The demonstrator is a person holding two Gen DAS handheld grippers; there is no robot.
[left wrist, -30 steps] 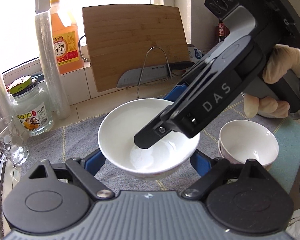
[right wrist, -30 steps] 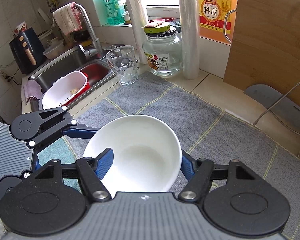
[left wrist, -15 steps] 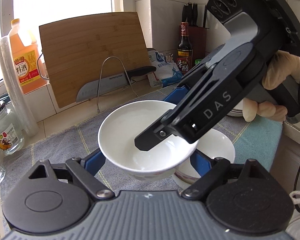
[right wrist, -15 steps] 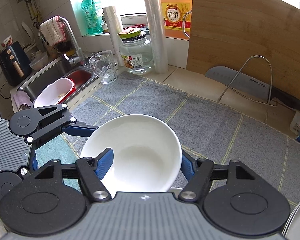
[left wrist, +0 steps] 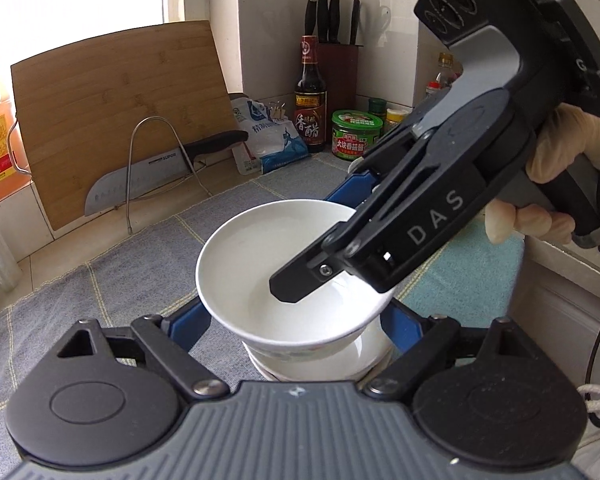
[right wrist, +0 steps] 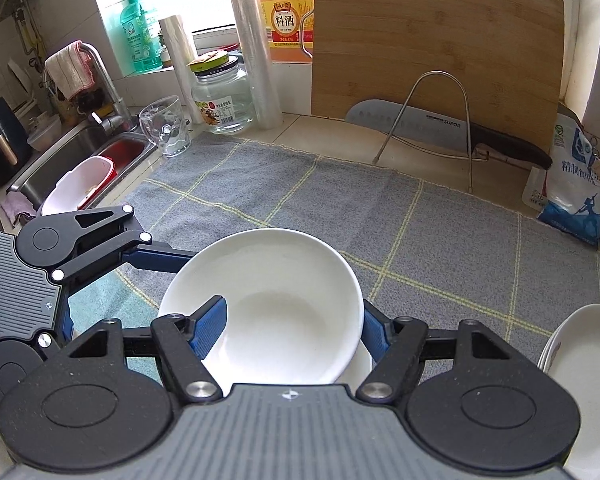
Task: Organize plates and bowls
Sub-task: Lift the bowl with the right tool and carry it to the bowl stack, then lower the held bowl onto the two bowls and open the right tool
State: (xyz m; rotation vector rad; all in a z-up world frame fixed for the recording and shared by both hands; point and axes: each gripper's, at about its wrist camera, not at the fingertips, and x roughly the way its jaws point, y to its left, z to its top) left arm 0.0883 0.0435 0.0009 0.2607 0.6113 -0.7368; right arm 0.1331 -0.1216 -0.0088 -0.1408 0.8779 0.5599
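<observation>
Over a grey checked mat (right wrist: 340, 200), both grippers' fingers clamp one white bowl (right wrist: 276, 304).

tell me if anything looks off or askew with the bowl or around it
Nothing looks spilled or broken. The one oddity: the white bowl hangs tilted in the air, with the right gripper pinching its rim, one finger inside, and the left gripper straddling its sides, just above another bowl on the grey mat.
</observation>
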